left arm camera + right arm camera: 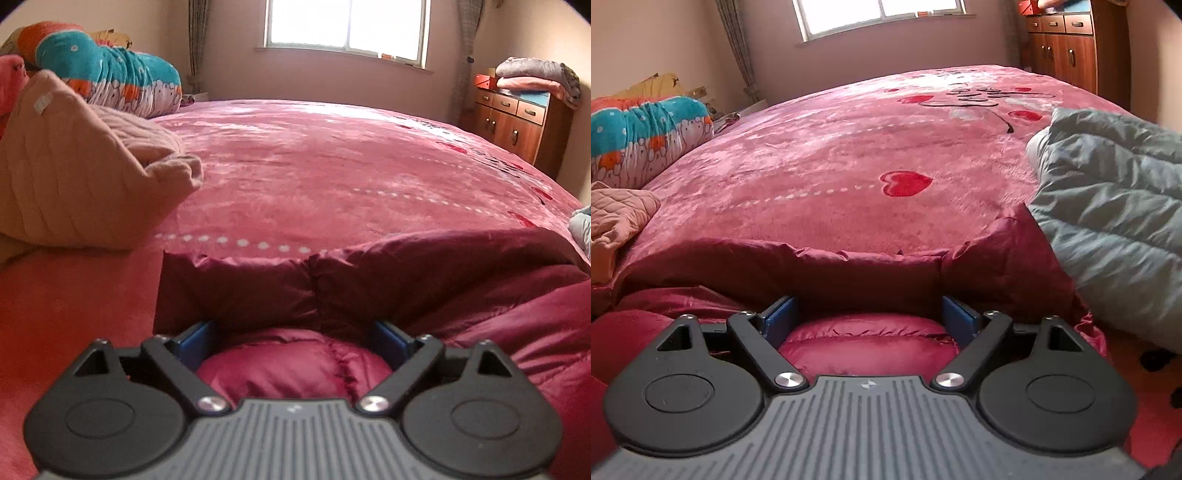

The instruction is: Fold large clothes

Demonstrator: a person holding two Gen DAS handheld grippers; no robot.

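Pink heart-print blanket (831, 177) covers the bed. Left gripper (295, 332) and right gripper (866, 314) both spread wide over maroon down jacket (406, 273), gripping nothing.

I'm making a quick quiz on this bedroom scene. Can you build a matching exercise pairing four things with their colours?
Things:
1. puffy jacket between the fingers of the left hand-held gripper
2. puffy coat at the right
3. quilted garment at the left
4. rolled blanket by the wall

Colours:
A. beige-pink
B. teal with orange
C. maroon
D. grey

Pairs: 1-C, 2-D, 3-A, 4-B
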